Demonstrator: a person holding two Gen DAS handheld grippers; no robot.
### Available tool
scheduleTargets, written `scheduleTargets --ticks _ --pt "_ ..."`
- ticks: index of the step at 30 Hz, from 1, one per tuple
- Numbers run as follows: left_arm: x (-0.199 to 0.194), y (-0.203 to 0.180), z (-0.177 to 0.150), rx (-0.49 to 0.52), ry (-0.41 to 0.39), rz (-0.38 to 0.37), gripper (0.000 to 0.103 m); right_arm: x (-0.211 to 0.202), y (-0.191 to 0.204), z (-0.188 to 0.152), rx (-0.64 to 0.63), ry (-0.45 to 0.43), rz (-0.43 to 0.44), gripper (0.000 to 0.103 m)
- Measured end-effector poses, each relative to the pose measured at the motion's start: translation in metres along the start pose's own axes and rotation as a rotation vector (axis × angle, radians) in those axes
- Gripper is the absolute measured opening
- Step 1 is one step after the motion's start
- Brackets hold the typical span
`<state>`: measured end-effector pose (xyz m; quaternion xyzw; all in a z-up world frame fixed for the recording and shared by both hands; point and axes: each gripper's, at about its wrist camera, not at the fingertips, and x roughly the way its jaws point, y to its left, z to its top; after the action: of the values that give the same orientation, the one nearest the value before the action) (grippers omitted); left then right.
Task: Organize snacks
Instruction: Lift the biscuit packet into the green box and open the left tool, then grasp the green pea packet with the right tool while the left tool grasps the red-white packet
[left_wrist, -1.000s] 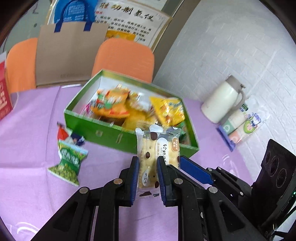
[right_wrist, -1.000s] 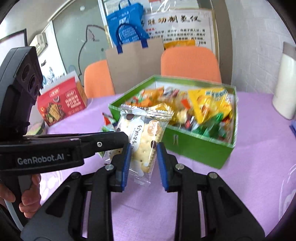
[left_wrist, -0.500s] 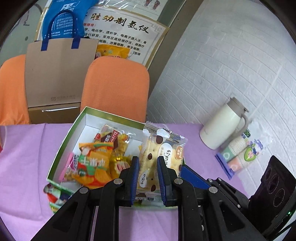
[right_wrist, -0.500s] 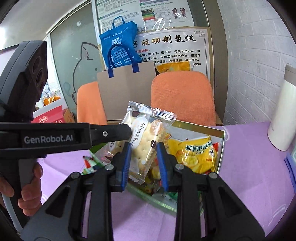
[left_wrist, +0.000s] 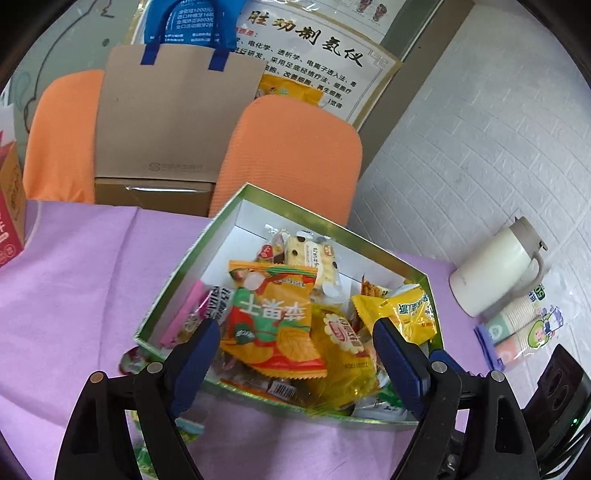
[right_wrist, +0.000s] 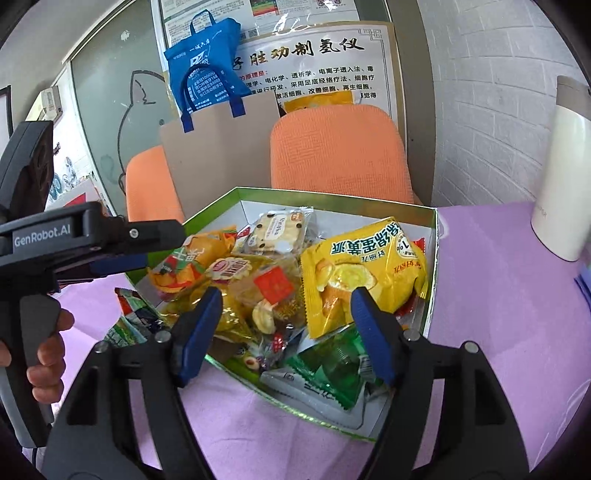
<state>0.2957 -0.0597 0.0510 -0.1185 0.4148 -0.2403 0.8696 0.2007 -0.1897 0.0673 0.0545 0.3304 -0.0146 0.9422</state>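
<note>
- Left gripper (left_wrist: 295, 345): fingers spread wide, nothing between them, hovering over the near rim of the green box (left_wrist: 177, 273).
- Right gripper (right_wrist: 286, 325): also wide apart and empty, above the box's near corner (right_wrist: 432, 266).
- Left gripper body (right_wrist: 92, 236) sits close on the left in the right wrist view, a hand (right_wrist: 48, 354) on its trigger grip.
- Biscuit pack (left_wrist: 314, 260) (right_wrist: 279, 234) lies flat at the far end of the box, on top of other packs, just short of the far wall.
- Orange chip bag (left_wrist: 275, 325) tops the pile between the left fingers; yellow cake bag (right_wrist: 365, 275) leans toward the right wall.
- Green packet (right_wrist: 325, 373) fills the near corner, edge up against the rim.
- Box is full; bare white floor shows only along the far wall.
- Loose packets (right_wrist: 127, 317) lie on the purple tablecloth (left_wrist: 74, 280) outside the box's left wall.
- Open cloth left of the box and to its right, as far as the white jug (left_wrist: 495, 273).
- Orange chair (left_wrist: 291, 155) backs the table's far edge.
</note>
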Motion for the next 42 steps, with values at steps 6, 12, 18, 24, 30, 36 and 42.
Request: scheduleTargets --ticks 6,12,18,24,30,36,42 --pt "-0.031 0.000 -0.009 0.009 -0.039 0.023 0.086 -0.024 0.018 0.003 -0.020 -0.038 0.019 0.079" --pt "-0.067 -0.005 -0.024 0.057 -0.084 0.079 0.086 -0.049 0.037 0.002 -0.029 -0.046 0.041 0.089" --pt "-0.103 -0.005 -0.042 0.096 -0.112 0.113 0.086 -0.066 0.060 -0.007 -0.046 -0.055 0.063 0.096" --pt "-0.125 0.005 -0.056 0.118 -0.134 0.143 0.087 -0.064 0.087 -0.025 -0.087 -0.015 0.083 0.102" --pt "-0.133 0.036 -0.065 0.083 -0.108 0.175 0.087 -0.049 0.106 -0.042 -0.089 0.063 0.108 0.102" --pt "-0.136 0.085 -0.069 -0.010 -0.083 0.198 0.087 -0.025 0.125 -0.056 -0.116 0.147 0.150 0.102" --pt "-0.135 0.117 -0.069 -0.054 -0.072 0.194 0.086 0.013 0.152 -0.057 -0.099 0.268 0.114 0.102"
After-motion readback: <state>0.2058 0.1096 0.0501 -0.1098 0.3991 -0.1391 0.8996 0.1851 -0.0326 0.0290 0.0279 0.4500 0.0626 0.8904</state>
